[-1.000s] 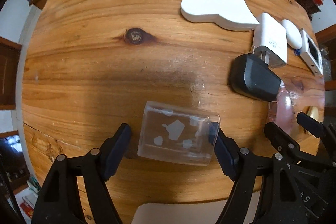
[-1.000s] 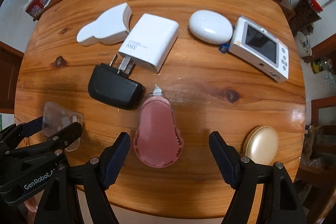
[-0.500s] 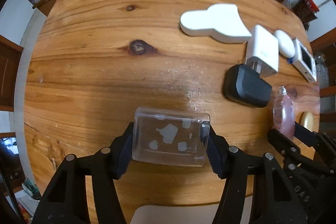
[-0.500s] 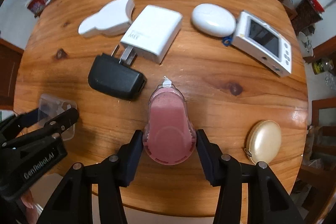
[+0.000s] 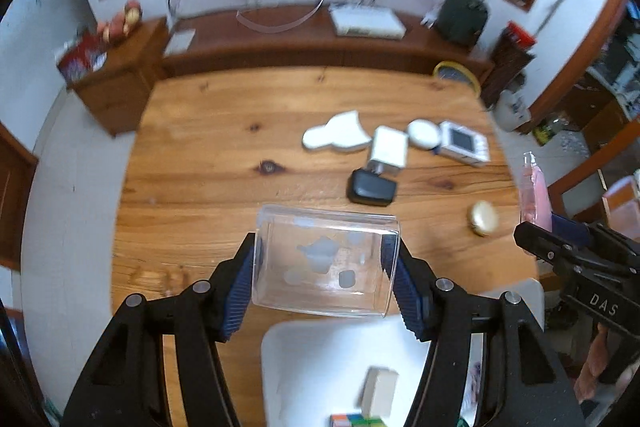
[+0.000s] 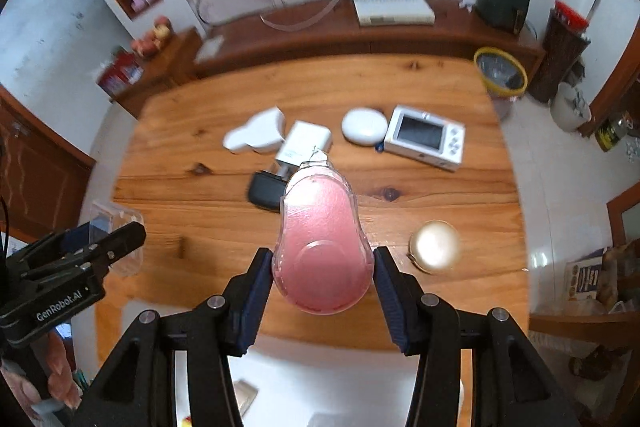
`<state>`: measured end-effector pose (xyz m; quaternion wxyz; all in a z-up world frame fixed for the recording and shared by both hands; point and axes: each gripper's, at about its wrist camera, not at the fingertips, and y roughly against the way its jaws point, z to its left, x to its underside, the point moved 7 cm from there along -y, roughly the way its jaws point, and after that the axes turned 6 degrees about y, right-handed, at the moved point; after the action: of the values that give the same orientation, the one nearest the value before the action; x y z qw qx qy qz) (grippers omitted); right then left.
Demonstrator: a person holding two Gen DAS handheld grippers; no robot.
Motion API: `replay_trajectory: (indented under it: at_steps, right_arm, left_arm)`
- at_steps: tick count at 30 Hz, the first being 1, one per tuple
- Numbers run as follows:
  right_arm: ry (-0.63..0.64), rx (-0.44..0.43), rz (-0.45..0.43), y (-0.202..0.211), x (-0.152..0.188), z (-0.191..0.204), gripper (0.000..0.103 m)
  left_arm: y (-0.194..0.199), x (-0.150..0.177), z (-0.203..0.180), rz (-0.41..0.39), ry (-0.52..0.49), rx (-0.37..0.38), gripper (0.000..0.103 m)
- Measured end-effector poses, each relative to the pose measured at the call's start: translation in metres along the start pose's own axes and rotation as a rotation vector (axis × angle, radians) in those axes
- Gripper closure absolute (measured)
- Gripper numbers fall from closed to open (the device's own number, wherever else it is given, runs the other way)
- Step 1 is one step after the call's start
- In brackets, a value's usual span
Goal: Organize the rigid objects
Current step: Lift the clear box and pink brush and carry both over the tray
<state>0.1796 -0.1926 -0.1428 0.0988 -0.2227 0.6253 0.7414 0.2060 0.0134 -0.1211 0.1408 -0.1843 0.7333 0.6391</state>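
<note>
Both loads pinched and carried above the wooden table (image 6: 440,187) — I'm in the transport step.

My left gripper (image 5: 326,261) clamps a clear plastic box (image 5: 326,261); my right gripper (image 6: 322,267) pinches a pink plastic case (image 6: 322,247). Farther off on the table lie a black adapter (image 5: 371,190), a white charger (image 5: 390,149) and a small screen device (image 6: 426,137) — next I judge each load needs a set-down spot.
</note>
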Motion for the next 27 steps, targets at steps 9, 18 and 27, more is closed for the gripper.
replay_trajectory:
  at_steps: [9, 18, 27]
  right_arm:
    - [0.018, -0.051, -0.177, 0.099, 0.023, 0.022, 0.052]
    - [0.059, -0.099, -0.235, 0.132, 0.079, 0.050, 0.052]
    - [0.117, -0.070, -0.181, 0.096, 0.130, 0.064, 0.052]
  left_arm:
    - [0.078, 0.033, -0.009, -0.117, -0.073, 0.078, 0.038]
    - [0.080, 0.087, -0.008, -0.119, -0.068, 0.089, 0.038]
    - [0.053, 0.126, -0.013, -0.117, -0.084, 0.030, 0.038]
